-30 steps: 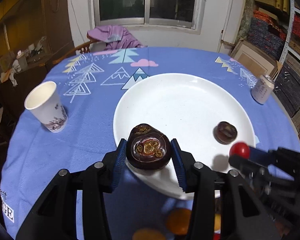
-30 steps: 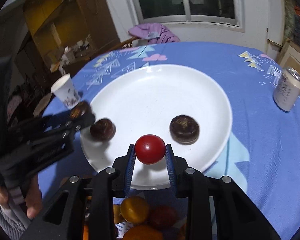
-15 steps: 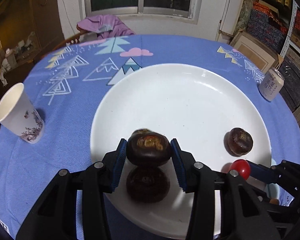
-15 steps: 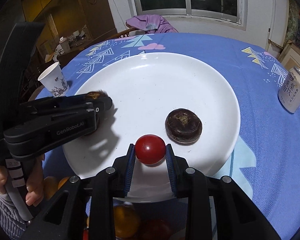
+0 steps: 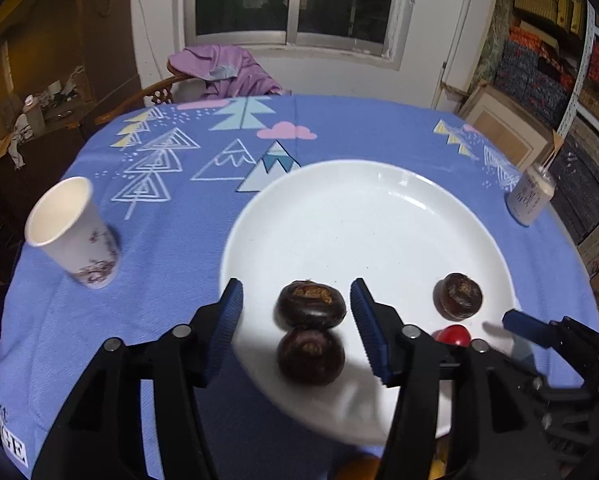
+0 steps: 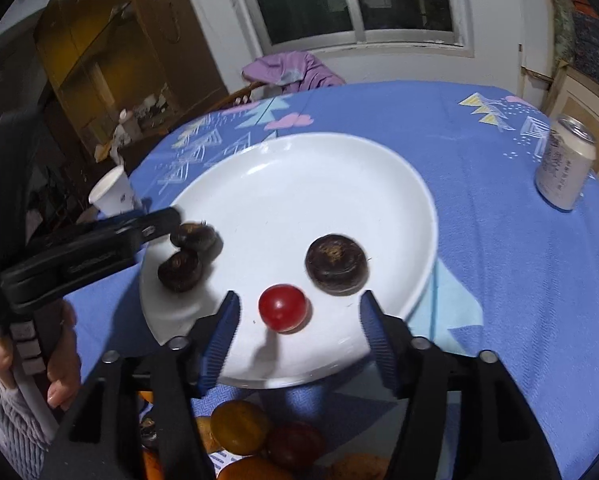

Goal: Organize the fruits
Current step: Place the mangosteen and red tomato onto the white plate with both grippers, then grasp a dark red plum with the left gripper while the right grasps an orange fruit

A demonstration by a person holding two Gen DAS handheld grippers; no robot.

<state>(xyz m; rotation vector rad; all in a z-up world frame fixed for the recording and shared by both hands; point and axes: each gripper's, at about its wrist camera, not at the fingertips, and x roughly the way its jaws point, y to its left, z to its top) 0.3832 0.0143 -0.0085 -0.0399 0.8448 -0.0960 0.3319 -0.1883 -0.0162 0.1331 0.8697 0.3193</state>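
Both tools have just been opening and grip nothing now. The left tool (image 5: 295, 312) stands with its jaws spread either side of a dark fruit (image 5: 310, 309) that lies on the white plate (image 5: 359, 208), touching a second dark fruit (image 5: 310, 356) — pads clear of both. The right tool (image 6: 297, 316) is likewise spread around the red tomato (image 6: 282, 307), which sits free on the plate beside a third dark fruit (image 6: 336, 264). More fruits (image 6: 239, 428) lie below the plate's near edge on the blue-clothed desk (image 6: 519, 280).

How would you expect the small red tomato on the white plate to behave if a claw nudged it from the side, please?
The red tomato looks round and glossy, so it would probably roll readily across the smooth white plate. Its shiny skin may slip between pads unless gripped squarely. It looks small, so likely light, and could bruise under a hard squeeze. The right claw has just been opening, its pads clear of the tomato.
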